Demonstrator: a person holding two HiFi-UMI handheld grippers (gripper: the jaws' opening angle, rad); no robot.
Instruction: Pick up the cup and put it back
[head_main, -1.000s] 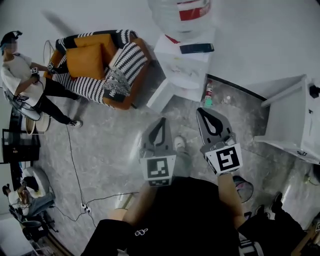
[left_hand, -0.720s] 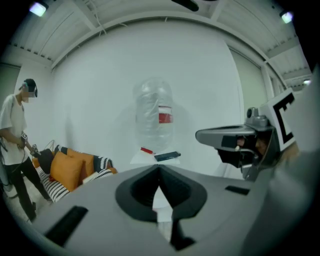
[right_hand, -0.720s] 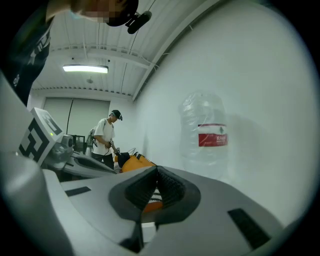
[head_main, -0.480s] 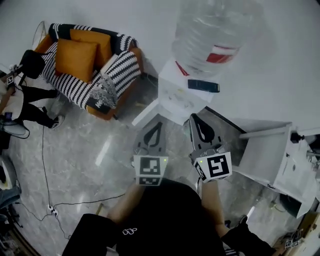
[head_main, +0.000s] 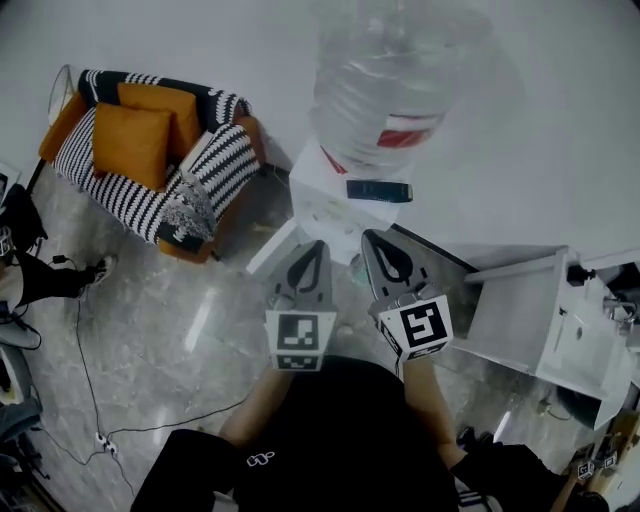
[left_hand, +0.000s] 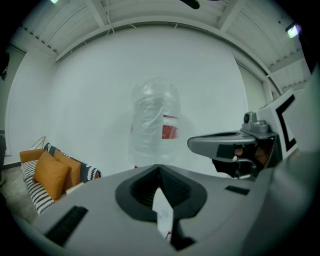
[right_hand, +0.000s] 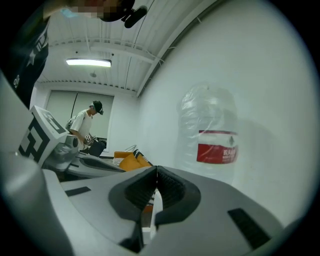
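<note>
Two tongs in the head view: left tongs and right tongs sit side by side, just short of the water bottle.

Left gripper view: jaws together, nothing between.

Right gripper view: jaws together, likewise empty.

Cup not found near the bottle (none visible in any view). Pick-up and return are both judged outstanding.

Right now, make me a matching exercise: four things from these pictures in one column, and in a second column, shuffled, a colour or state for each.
Things:
1. water bottle
2. cushion
3. armchair
4. right gripper

Colour or state:
A. jaws shut, nothing between them
B. orange
C. clear, with a red label
D. black and white stripes

Pairs: 1-C, 2-B, 3-D, 4-A
</note>
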